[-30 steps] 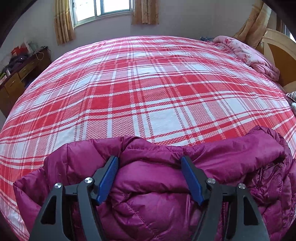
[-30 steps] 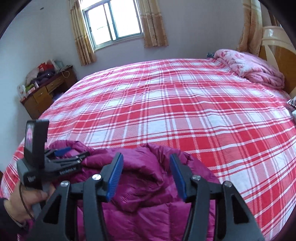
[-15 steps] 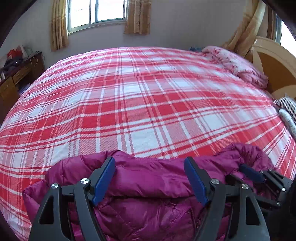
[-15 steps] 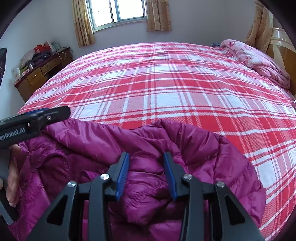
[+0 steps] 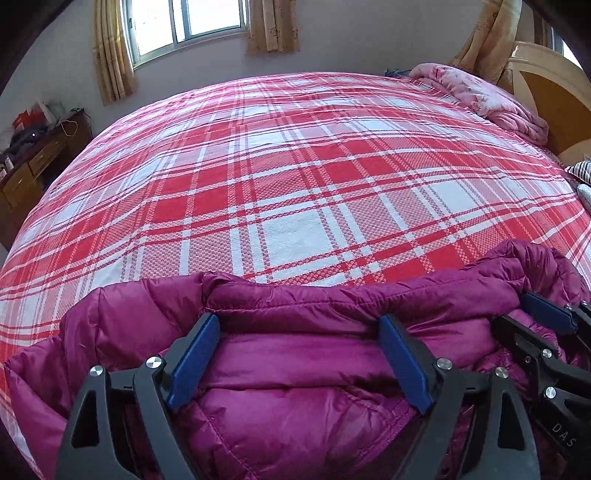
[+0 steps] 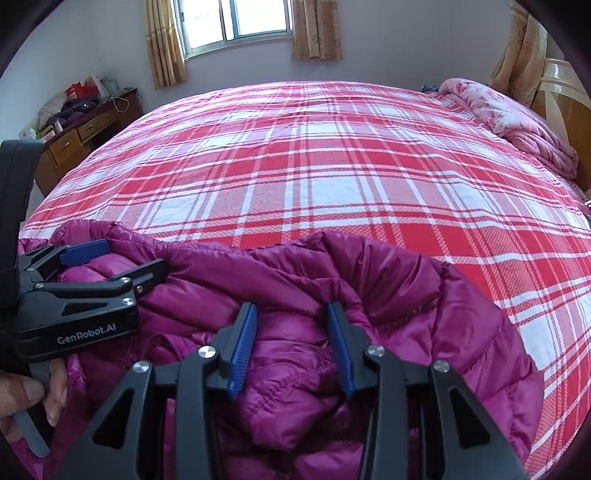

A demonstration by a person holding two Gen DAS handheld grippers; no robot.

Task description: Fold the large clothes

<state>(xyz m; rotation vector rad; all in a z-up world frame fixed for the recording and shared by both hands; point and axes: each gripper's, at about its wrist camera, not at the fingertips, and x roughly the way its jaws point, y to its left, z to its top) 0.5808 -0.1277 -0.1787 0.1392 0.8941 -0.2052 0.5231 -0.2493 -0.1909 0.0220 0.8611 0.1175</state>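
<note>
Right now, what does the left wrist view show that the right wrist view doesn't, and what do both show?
Only the left wrist view shows a striped cloth at the bed's right edge and the right gripper from its side.

Only the right wrist view shows the person's hand holding the left gripper, which is marked GenRobot.AI.

Both show the magenta puffer jacket on the plaid bedspread, the pink quilt, the wooden dresser and the window.

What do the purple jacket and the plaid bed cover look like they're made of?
Purple jacket: a thin, slightly glossy synthetic shell, probably nylon or polyester, going by the sheen, with stitched quilting over puffy fill. Plaid bed cover: a matte woven fabric, likely cotton or a blend; a fine checked weave shows in the squares.
</note>
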